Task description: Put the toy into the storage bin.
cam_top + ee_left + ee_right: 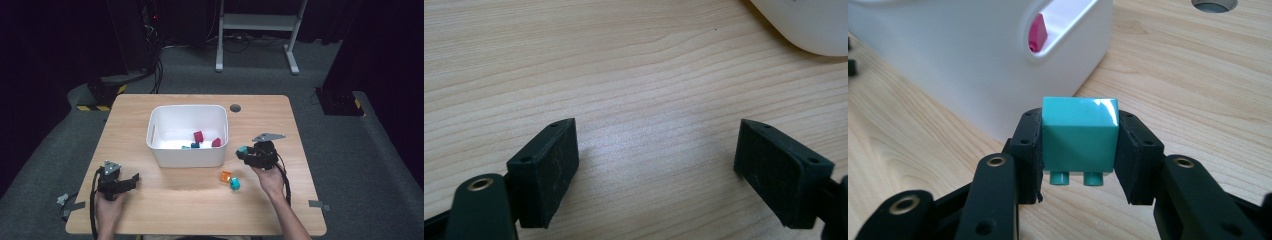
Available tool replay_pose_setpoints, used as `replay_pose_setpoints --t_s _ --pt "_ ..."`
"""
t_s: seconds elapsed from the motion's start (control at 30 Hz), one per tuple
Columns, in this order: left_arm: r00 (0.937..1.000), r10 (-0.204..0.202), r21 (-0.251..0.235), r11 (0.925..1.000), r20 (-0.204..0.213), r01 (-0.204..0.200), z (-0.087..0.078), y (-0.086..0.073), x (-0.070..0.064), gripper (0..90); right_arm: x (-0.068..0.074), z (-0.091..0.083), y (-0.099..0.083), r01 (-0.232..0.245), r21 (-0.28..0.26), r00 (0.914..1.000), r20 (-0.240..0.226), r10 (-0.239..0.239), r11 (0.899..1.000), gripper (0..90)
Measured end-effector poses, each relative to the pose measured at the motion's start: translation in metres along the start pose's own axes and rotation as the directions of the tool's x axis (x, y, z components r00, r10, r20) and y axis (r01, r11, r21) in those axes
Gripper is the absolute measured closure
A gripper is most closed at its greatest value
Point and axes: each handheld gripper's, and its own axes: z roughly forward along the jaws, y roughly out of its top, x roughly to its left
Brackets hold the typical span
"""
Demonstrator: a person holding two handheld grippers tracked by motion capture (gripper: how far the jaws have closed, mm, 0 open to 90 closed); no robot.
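teal block [1079, 140] held between right gripper [1080, 150] fingers, white bin [187, 134] at 10 o'clock, left gripper [656, 170] fingers wide over desk [624, 75]

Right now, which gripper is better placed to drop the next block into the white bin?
Right. The right gripper is shut on a teal block beside the white bin; the left gripper is open over bare table.
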Motion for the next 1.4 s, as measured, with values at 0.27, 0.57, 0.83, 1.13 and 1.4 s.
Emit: replay_pose_setpoints --t_s 0.27,0.57,0.83,1.13,1.4 --pt "1.0000 0.000 0.000 1.0000 0.001 0.000 0.000 0.000 0.000 18.0 0.000 -0.014 0.013 -0.007 -0.028 0.9995 -0.031 0.006 1.000 59.1" --pt "1.0000 0.000 0.000 1.0000 0.000 0.000 0.000 0.000 0.000 18.0 0.002 -0.023 0.027 -0.005 -0.054 0.9984 -0.056 0.002 0.999 59.1" --pt "1.0000 0.000 0.001 1.0000 0.001 0.000 0.000 0.000 0.000 18.0 0.003 -0.031 0.040 0.000 -0.077 0.9965 -0.084 -0.006 0.997 59.1" --pt "1.0000 0.001 0.001 1.0000 0.001 -0.001 0.000 0.000 0.000 18.0 0.006 -0.035 0.056 -0.002 -0.085 0.9941 -0.108 -0.007 0.996 59.1" --pt "1.0000 0.001 0.001 1.0000 0.002 -0.001 0.000 0.000 0.000 18.0 0.011 -0.034 0.071 0.016 -0.086 0.9921 -0.123 -0.027 0.996 59.1"
